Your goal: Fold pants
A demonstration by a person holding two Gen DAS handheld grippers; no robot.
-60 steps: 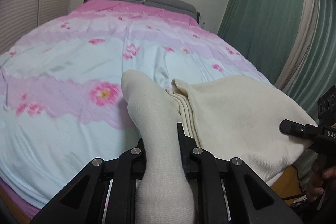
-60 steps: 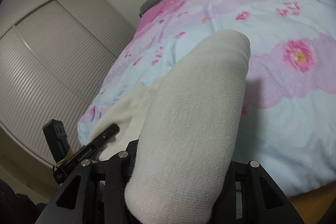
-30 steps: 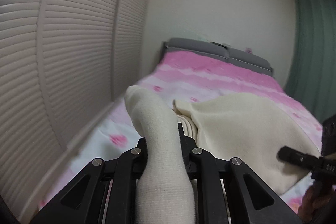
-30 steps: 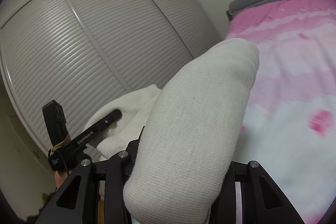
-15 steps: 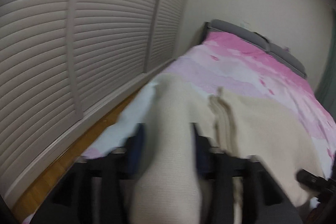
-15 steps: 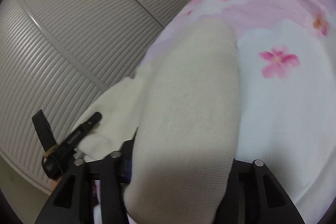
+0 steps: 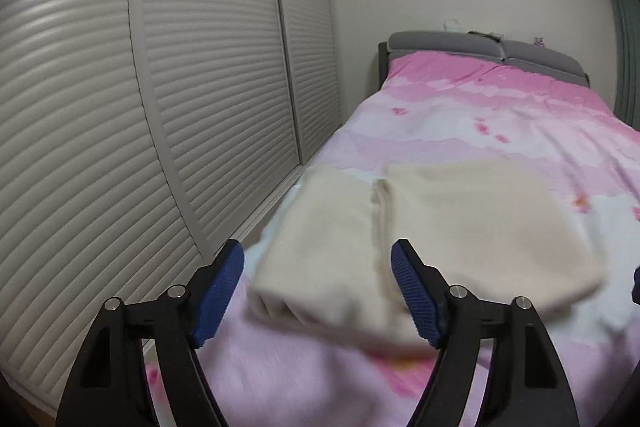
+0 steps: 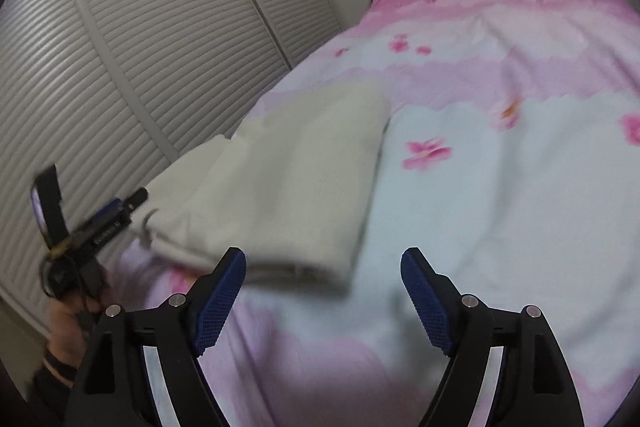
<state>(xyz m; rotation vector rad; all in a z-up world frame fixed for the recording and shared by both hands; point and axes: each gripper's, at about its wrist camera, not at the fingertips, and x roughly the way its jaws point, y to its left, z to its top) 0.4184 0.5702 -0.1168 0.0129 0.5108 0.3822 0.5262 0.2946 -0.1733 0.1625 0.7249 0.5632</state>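
A: Left hand-held gripper (image 7: 318, 287)?
B: Jaws opening, pads clear of the cream pants (image 7: 432, 227)
A: Right hand-held gripper (image 8: 324, 297)?
B: Opening too, nothing gripped; pants lie folded on the pink floral bed (image 8: 500, 187), beside the louvred doors (image 7: 160, 107)

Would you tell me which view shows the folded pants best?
The left wrist view: the pants lie nearly whole on the bed, with the fold seam down the middle visible. The right wrist view shows the pants from one side, blurred, their near edge behind a pad.
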